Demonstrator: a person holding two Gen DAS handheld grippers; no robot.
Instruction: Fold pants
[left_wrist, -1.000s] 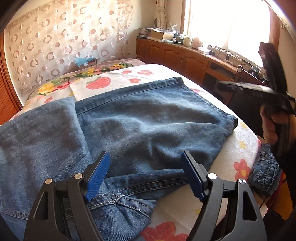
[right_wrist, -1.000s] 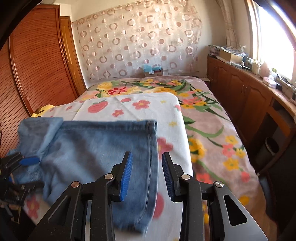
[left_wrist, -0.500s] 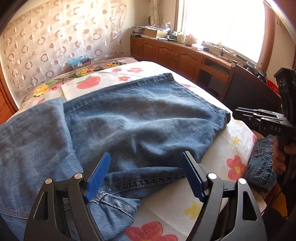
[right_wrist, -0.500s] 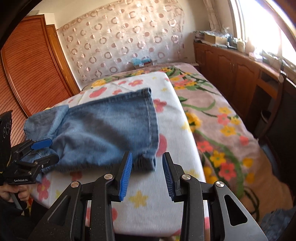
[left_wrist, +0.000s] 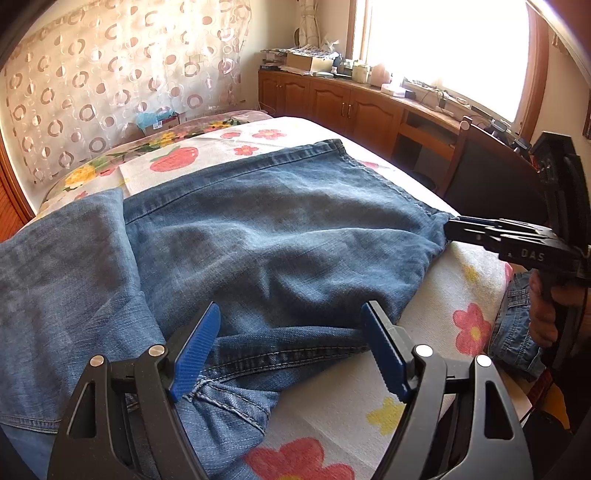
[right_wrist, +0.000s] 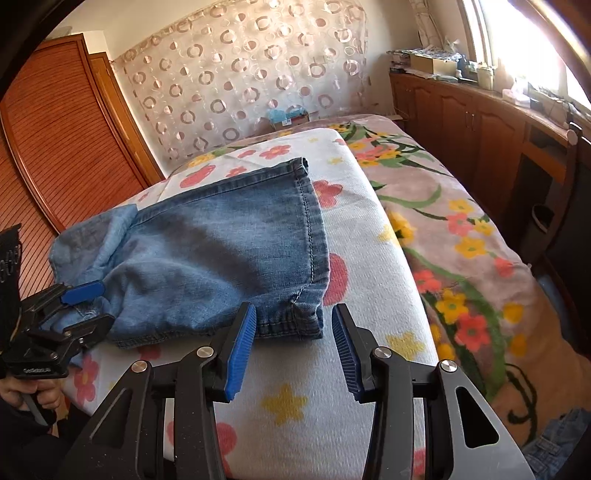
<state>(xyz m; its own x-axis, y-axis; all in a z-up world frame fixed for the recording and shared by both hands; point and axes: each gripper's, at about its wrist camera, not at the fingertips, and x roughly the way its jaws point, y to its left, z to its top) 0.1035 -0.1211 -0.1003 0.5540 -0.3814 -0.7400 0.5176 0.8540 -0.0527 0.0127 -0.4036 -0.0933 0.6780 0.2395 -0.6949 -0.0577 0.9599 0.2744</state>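
Floral towel (right_wrist: 369, 258) over flowered blanket (right_wrist: 461, 229); wooden cabinets (left_wrist: 332, 99); circle-patterned curtain (right_wrist: 240, 66).

Setting: a bedroom in a home. A bed (right_wrist: 461, 236) with a floral bedspread fills the middle of the room, a white flower-print towel (right_wrist: 369, 258) laid over its near part. Far wall hung with a sheer curtain (right_wrist: 240, 66) patterned in rings. Left: slatted wooden wardrobe doors (right_wrist: 66, 147). Right: low wooden cabinets (left_wrist: 332, 99) under a bright window (left_wrist: 443, 48), their top cluttered with boxes and jars.
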